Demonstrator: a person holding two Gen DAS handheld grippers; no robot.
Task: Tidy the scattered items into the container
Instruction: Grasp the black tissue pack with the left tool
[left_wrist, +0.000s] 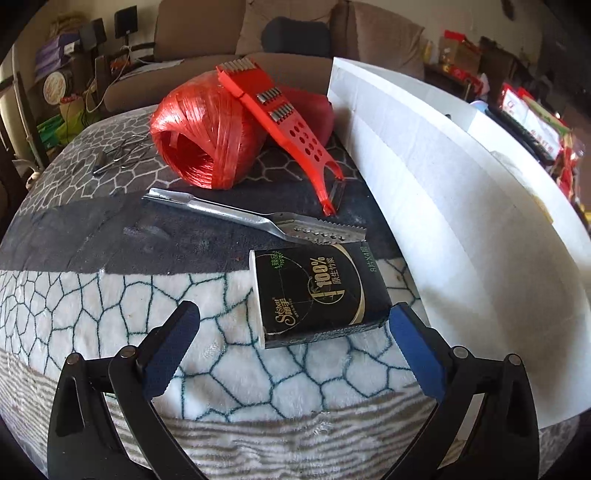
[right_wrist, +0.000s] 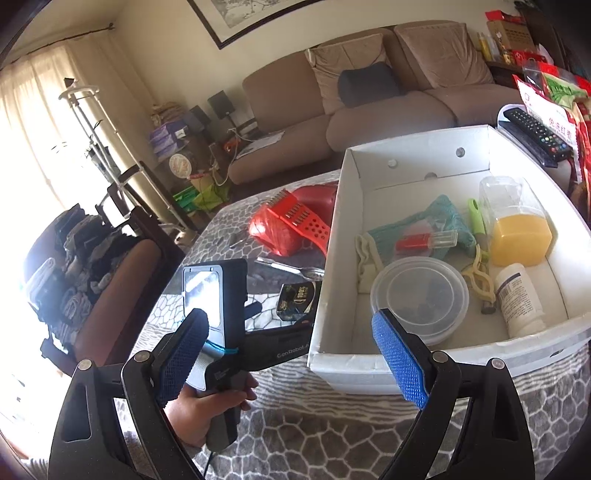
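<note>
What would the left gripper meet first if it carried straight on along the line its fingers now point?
Most likely the black tissue pack lying on the blanket just ahead of the open left gripper, though depth is hard to judge.

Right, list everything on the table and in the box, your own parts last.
box: one, white, on table
twine ball: one, red, left of box
grater: one, red, leaning on twine
metal scraper: one, silver, beside tissues
tissue pack: one, black, against box
tub: one, clear, in box
juice bottle: one, clear with orange, in box
pill bottle: one, white, in box
cloth: one, teal, in box
left claw: open, nearing tissues
right claw: open, empty
</note>
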